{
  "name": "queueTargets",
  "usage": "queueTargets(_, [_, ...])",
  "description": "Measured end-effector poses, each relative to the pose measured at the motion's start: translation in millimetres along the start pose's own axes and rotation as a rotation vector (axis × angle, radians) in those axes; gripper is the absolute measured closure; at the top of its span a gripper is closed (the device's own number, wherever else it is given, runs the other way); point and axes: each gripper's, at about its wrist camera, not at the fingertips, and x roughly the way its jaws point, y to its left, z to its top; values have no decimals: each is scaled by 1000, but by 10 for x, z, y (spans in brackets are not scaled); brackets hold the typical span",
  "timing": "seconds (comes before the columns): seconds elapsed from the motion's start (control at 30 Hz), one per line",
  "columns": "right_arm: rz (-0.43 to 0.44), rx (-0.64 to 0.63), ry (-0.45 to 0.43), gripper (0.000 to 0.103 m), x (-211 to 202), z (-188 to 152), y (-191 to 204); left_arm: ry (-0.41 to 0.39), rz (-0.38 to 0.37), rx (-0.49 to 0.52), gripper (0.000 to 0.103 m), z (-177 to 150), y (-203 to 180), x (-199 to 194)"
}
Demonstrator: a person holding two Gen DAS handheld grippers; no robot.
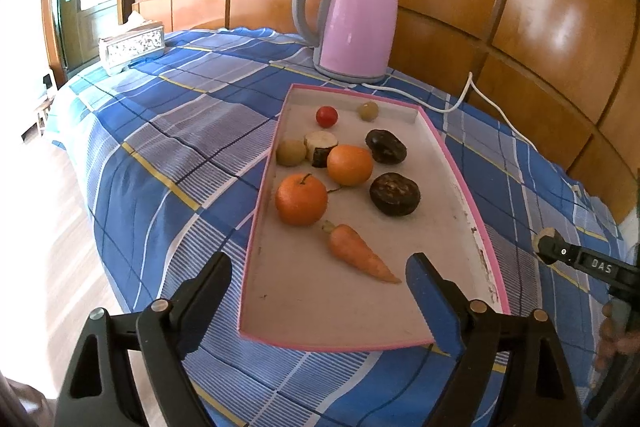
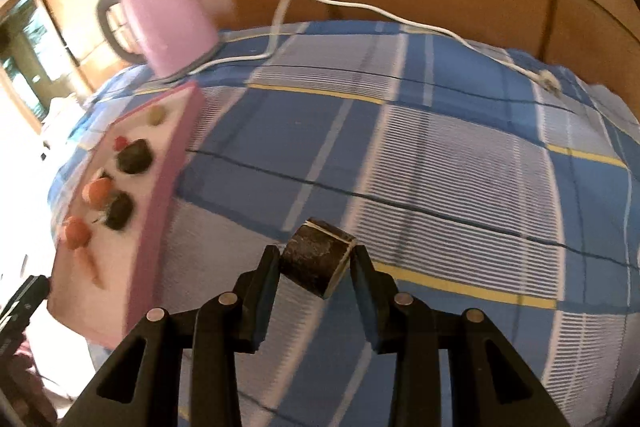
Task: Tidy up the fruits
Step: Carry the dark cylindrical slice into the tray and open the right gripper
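One dark-skinned, pale-fleshed fruit chunk (image 2: 317, 262)

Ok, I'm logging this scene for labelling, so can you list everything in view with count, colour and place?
tray: 1, pink rim, on the cloth
oranges: 2, orange, in tray
carrot: 1, orange, tray near end
dark round fruits: 2, blackish, tray right side
small pale fruits: 2, yellow-green, in tray
cherry tomato: 1, red, tray far end
cut dark-skinned piece: 1, in tray
second cut piece: 1, dark, between right fingers
kettle: 1, pink, behind tray
cord: 1, white
tissue box: 1, far left
tablecloth: blue plaid
left gripper: open
right gripper: shut on piece
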Motion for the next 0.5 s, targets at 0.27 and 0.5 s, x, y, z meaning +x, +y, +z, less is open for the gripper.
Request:
queueTargets(0.27, [154,-127,-5,67,-67,55,615,-14,34,-38,14,68,146,-21])
queueTargets(0.5, [262,-261,30,67,74,158,1276,-22,63,-83,14,117,311,-7])
